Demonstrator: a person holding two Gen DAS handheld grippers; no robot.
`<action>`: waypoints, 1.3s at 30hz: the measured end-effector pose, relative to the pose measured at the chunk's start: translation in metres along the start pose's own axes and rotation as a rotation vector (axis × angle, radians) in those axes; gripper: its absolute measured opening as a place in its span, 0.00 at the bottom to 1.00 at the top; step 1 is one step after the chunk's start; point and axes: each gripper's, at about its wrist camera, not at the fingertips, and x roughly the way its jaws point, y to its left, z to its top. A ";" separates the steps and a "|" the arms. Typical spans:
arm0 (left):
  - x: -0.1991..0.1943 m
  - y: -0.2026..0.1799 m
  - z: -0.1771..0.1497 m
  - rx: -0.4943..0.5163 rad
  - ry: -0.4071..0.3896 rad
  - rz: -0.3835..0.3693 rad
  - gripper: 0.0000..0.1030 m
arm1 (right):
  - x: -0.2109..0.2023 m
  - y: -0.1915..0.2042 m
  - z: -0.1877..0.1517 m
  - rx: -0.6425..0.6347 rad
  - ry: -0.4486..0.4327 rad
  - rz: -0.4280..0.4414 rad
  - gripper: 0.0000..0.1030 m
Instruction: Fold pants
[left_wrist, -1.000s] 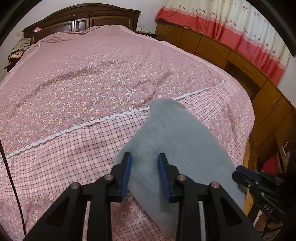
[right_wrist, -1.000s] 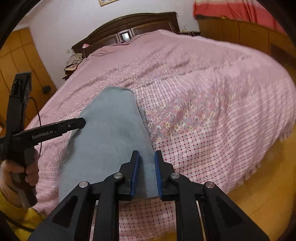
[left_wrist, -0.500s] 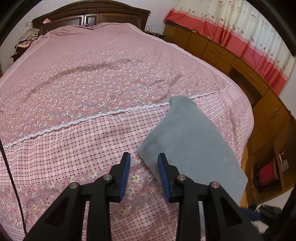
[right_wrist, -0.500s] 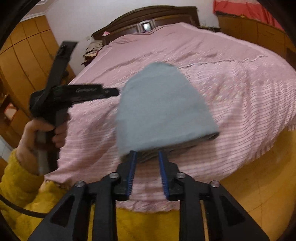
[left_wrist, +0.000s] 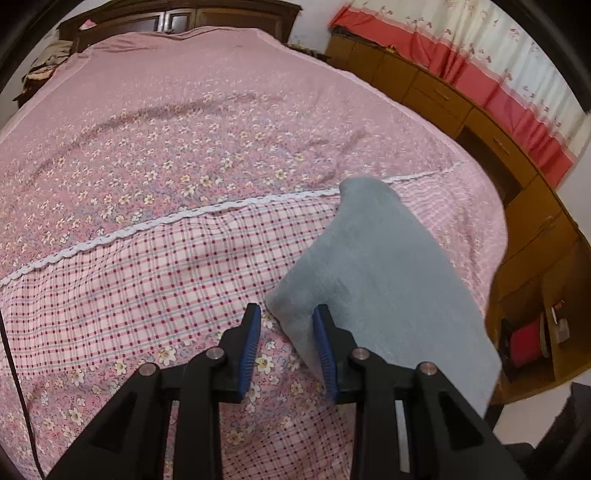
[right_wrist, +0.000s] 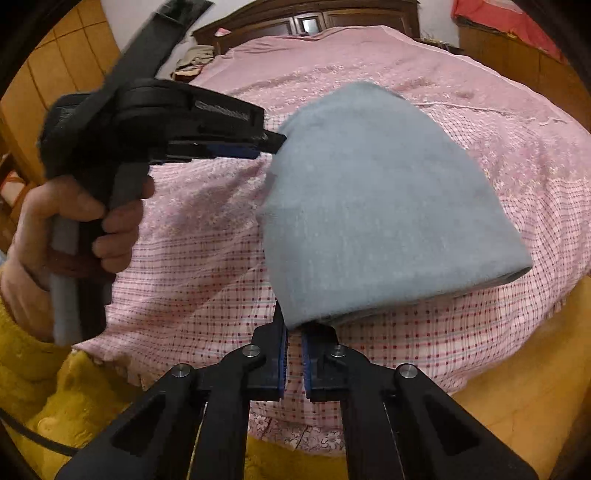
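Two views are given. In the left wrist view, the left gripper (left_wrist: 286, 328) is seen over the checked foot end of the bed (left_wrist: 129, 266), with its blue pads (left_wrist: 249, 339) spread apart. A corner of the grey pants (left_wrist: 376, 273) lies between the pads, close to the right one; whether the cloth is touched cannot be told, and nothing is clamped. The pants are seen as a folded grey panel near the bed's right edge, its far end reaching the white lace strip (left_wrist: 155, 221) that crosses the cover. Wooden cabinets (left_wrist: 491, 136) are seen beyond the bed's right edge, under a red and cream curtain (left_wrist: 480, 62).

In the right wrist view, the right gripper (right_wrist: 293, 343) is seen at the foot edge of the bed (right_wrist: 480, 136), its jaws nearly together. The lower corner of the pants (right_wrist: 376, 199) is pinched between them, and the folded panel is held up above the cover. At the panel's upper left corner the left gripper (right_wrist: 271, 142) is seen from the side, its tips at the cloth; the left hand (right_wrist: 70, 221), in a yellow sleeve (right_wrist: 48, 380), is wrapped around its handle. A dark headboard (right_wrist: 306, 18) is seen at the bed's far end.
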 end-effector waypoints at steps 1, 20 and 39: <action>0.002 -0.001 0.001 0.001 -0.005 0.011 0.23 | -0.004 0.001 0.000 -0.013 -0.008 -0.001 0.06; 0.007 0.011 0.008 -0.010 -0.019 0.096 0.14 | -0.030 -0.007 -0.030 -0.158 0.054 -0.009 0.04; -0.053 -0.021 -0.035 -0.118 -0.054 -0.106 0.58 | -0.050 -0.095 0.069 -0.002 -0.152 -0.084 0.52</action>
